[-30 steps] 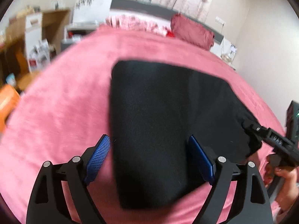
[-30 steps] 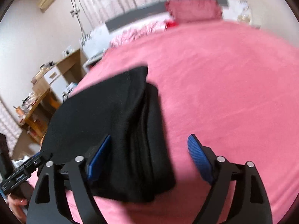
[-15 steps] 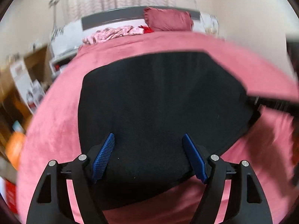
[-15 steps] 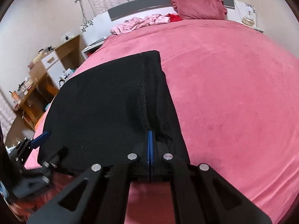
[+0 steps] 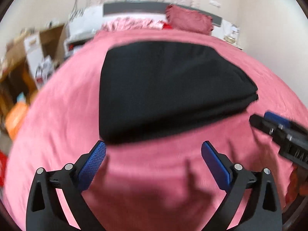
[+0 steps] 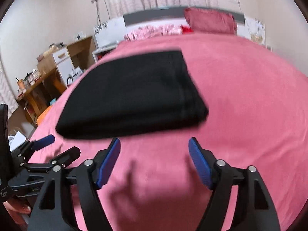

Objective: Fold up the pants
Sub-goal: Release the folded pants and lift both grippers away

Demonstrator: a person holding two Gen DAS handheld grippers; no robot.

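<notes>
We're holding the left hand-held gripper [image 5: 153, 155] and right hand-held gripper [image 6: 154, 151] over bare bed [image 6: 240, 100], jaws opening with nothing between them. The folded pants [image 6: 132, 94] are lying just ahead, long axis running across both, neither hand nearer.

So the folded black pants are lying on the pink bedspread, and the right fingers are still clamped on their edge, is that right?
Not quite. The folded black pants do lie on the pink bedspread, but the right fingers are off them: the right wrist view shows the jaws opening, with only bedspread between them.
</notes>
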